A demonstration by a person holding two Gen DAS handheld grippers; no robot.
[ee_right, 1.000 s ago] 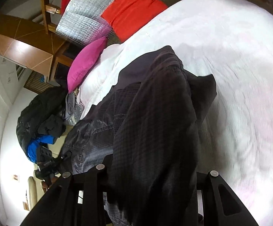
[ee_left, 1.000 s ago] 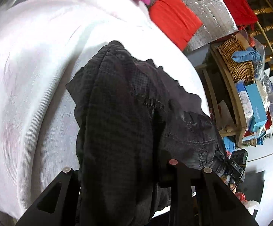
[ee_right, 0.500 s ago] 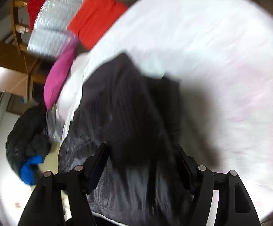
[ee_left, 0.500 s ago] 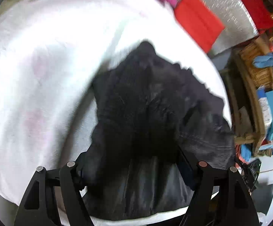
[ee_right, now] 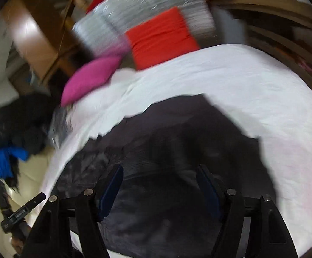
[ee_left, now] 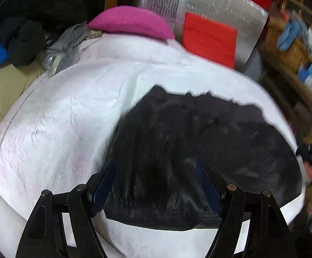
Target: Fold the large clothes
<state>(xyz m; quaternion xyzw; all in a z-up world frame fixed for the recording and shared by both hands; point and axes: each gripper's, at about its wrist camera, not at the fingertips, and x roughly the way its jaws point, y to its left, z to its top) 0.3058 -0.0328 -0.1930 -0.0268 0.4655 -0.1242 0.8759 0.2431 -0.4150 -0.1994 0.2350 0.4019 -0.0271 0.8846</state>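
Both my left hand-held gripper and right hand-held gripper are spread, hanging above the dark garment on the bed.

Both views motion-blurred, fisheye-bent at dark rims; white bedsheet bright, nearly overexposed.

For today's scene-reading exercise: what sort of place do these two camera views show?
Probably a bedroom in a home: a bed under a white sheet, a pink pillow at its head, and a dark garment spread out for folding.
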